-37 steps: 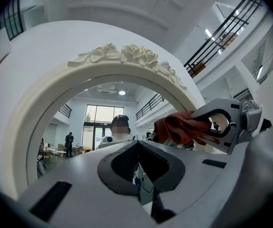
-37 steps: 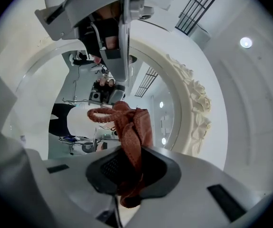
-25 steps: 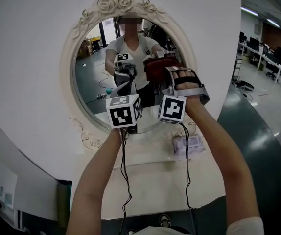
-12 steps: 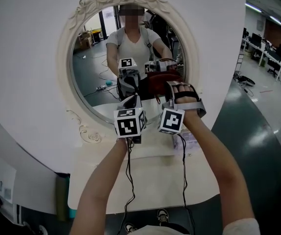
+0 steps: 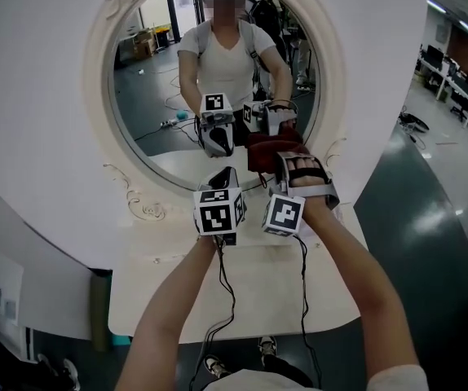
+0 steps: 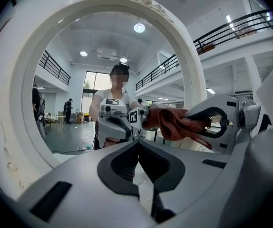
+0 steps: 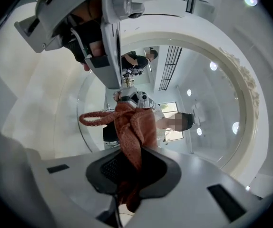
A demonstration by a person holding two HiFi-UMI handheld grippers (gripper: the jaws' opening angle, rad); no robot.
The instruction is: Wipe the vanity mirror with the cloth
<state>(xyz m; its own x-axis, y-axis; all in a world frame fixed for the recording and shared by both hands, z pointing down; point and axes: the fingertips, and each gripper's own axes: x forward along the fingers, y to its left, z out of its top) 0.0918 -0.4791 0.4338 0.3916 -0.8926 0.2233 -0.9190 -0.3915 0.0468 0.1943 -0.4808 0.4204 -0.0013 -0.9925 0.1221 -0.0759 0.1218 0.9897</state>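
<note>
Your right tongs (image 7: 127, 175) are clamped on the cloth (image 7: 134, 127), a rust-red knit bunched up & sticking out past the tips, w/ one loop hanging off to the left. Your left tongs (image 6: 138, 148) are closed tip to tip w/ nothing btw them, held just left of the right pair. In the head view the cloth sits at the lower part of the vanity mirror (image 5: 148, 80), a bit right of ctr & near the bottom of its ornate cream frame (image 5: 95, 96). It looks to be on or just off the glass; can't say which for sure. My read: the wipe is at its start or low in a pass, w/ most of the glass above & to the left yet to cover. To do it well, press the bunched wad flat to the glass, not the tong tips, since hard tips could scratch. Grip firm so the cloth doesn't drag out mid-stroke. Work in overlapping passes from the low edge up to the top, & follow the curve at the frame so the carving doesn't snag that loose loop. The left tongs have no job here, so hold them clear of the glass & above the white worktop (image 5: 258, 300).
</note>
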